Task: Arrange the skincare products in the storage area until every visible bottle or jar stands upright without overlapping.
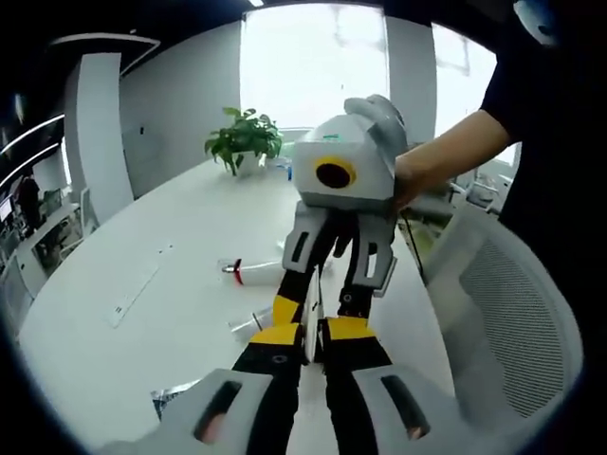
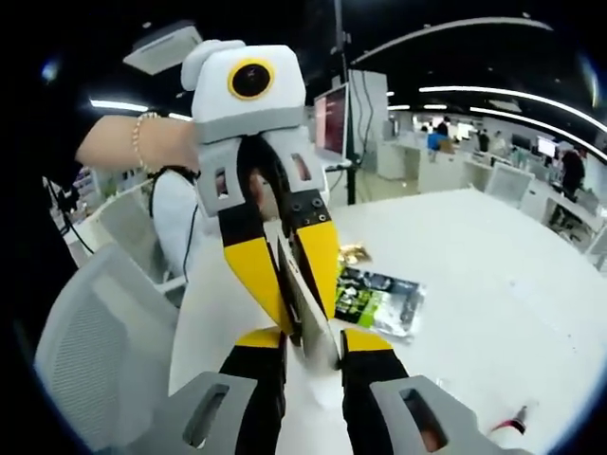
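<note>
Your left gripper (image 1: 313, 330) clamps a thin card (image 2: 305, 289); right gripper (image 2: 313, 339) flanks it, grip unclear. Tug and it drops toward 6 o'clock.

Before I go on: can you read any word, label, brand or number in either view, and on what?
No text can be read in either view.
Dark packet with green print on the white table: print too blurred to read.
Small bottle lying on the table: no label legible.
Pale strip on the table: marks too small to read.
Monitor behind: screen content blurred.
</note>
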Demonstrator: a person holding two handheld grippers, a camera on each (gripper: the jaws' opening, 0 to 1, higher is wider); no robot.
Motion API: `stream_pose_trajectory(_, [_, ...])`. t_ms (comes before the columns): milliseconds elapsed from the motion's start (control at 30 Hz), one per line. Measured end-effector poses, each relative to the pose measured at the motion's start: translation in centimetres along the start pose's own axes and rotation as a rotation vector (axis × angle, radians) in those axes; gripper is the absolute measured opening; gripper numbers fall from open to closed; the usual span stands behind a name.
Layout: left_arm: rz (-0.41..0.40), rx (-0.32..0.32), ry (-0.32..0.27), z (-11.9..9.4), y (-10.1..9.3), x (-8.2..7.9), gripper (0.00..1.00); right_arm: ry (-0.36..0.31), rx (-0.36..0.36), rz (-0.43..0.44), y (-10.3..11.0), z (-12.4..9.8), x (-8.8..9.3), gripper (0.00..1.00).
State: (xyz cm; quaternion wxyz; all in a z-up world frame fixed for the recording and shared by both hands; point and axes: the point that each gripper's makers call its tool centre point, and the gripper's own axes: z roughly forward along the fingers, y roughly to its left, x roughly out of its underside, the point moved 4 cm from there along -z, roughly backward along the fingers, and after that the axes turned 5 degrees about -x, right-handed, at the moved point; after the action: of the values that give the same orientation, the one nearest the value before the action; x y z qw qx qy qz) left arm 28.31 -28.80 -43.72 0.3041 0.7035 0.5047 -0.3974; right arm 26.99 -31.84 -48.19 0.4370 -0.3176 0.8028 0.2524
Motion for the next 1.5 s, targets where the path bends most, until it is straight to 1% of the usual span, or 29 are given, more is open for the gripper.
stream_pose_trajectory(167, [-0.017, 0.004, 0.003, 0.0, -0.1, 0.0, 0.07, -0.002, 0.003, 0.044, -0.3, -0.1, 0.1, 0.15])
stream_pose_trajectory(333, [-0.036, -0.004, 0.003, -0.2, -0.1, 0.0, 0.06, 0.012, 0.014, 0.061, -0.2, -0.2, 0.7, 0.16])
stream_pose_trajectory(500, [-0.041, -0.009, 0.0, -0.3, 0.2, 0.1, 0.07, 0.009, 0.023, 0.078, -0.1, -0.3, 1.0, 0.17])
stream_pose_trajectory(867, [-0.043, -0.02, -0.001, -0.4, 0.0, -0.2, 0.07, 0.014, 0.042, 0.078, 0.3, -0.4, 1.2, 0.16])
stream_pose_trajectory(1233, [-0.042, -0.024, 0.0, -0.4, -0.2, -0.3, 0.08, 0.026, 0.045, 0.072, -0.1, -0.4, 1.2, 0.15])
stream_pose_trajectory(1500, [-0.058, -0.042, -0.013, -0.7, 0.3, -0.4, 0.14, 0.018, 0.076, 0.095, -0.8, -1.0, 1.5, 0.24])
